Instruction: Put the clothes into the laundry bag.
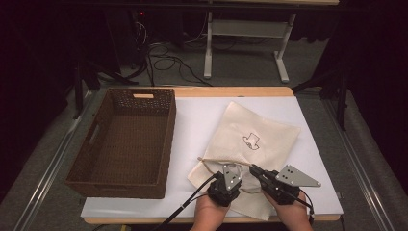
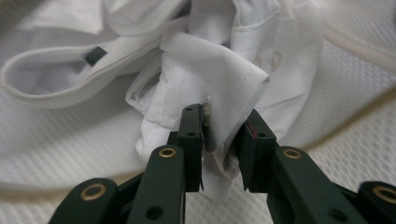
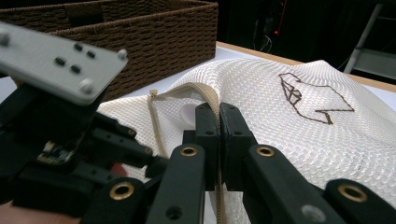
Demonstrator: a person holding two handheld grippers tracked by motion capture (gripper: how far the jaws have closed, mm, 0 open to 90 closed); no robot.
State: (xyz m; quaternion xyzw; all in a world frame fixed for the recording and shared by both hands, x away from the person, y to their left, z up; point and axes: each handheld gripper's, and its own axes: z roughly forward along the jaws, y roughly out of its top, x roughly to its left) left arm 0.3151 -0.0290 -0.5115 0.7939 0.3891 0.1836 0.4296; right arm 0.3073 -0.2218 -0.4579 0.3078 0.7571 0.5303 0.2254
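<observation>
Left gripper: the left gripper (image 2: 223,140) is inside the mouth of the mesh laundry bag (image 1: 250,144), jaws drawn in narrow around a bunched fold of the white shirt (image 2: 210,79); the cloth fills the gap and the pads look to be pinching it

Right gripper: the right gripper (image 3: 219,126) has its jaws pressed tight together on the zip edge (image 3: 198,91) of the bag, holding that lip up off the table

Both from above: the two grippers sit side by side at the near edge of the table (image 1: 269,91), left one (image 1: 230,169) just left of the right one (image 1: 254,169), both at the bag's near, open end

The bag: cream mesh with a small brown stitched figure (image 1: 252,140), lying slantwise on the white sheet (image 1: 202,115), right of centre, its far corner pointing away

The shirt: tucked in the bag, collar and a row of buttons visible in the left gripper view

Basket: a brown wicker basket (image 1: 125,139) stands to the left, apart from the bag, with nothing in it

Step in hand, as I read it: getting a hold on the shirt while the other hand keeps the mouth open

Next move, my guess: draw the shirt out towards the near side through the opening, keep the zip edge lifted so the cloth does not snag, then carry it left to the basket

Watch for: the pinch has only a fold, so it may slip
</observation>
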